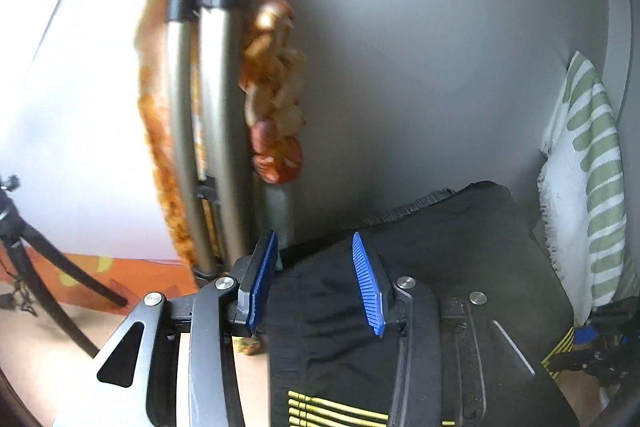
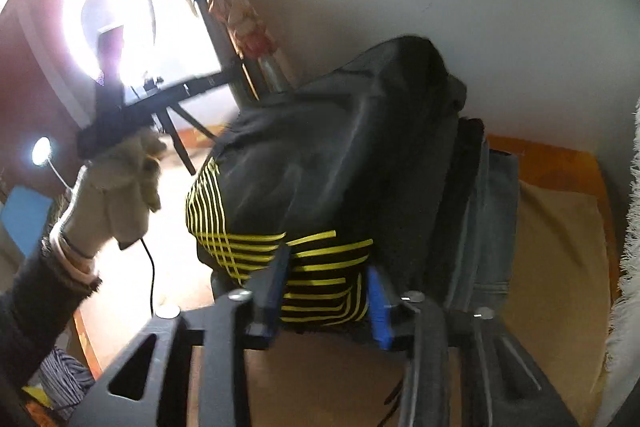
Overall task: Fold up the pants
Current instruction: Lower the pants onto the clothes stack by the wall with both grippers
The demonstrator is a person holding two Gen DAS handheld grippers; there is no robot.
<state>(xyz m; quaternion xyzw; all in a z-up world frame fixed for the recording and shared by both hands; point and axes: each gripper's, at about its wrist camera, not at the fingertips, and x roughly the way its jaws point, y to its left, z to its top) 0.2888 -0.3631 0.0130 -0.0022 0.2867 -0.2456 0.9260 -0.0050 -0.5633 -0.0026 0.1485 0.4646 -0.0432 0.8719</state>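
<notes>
The black pants (image 1: 420,259) with yellow stripes hang in the air, bunched, in front of a pale wall. In the left wrist view my left gripper (image 1: 316,279) has its blue fingers (image 1: 366,283) apart, with black cloth lying between and under them. In the right wrist view my right gripper (image 2: 326,291) has the striped part of the pants (image 2: 320,187) between its blue fingers (image 2: 378,307). A gloved hand (image 2: 116,187) holds the left gripper at the left of that view.
A folded metal stand (image 1: 208,115) draped with orange patterned cloth leans against the wall. A green-striped white towel (image 1: 588,171) hangs at the right. A tripod (image 1: 36,251) stands at the left. A grey garment (image 2: 488,227) hangs behind the pants, and a ring light (image 2: 108,27) glares.
</notes>
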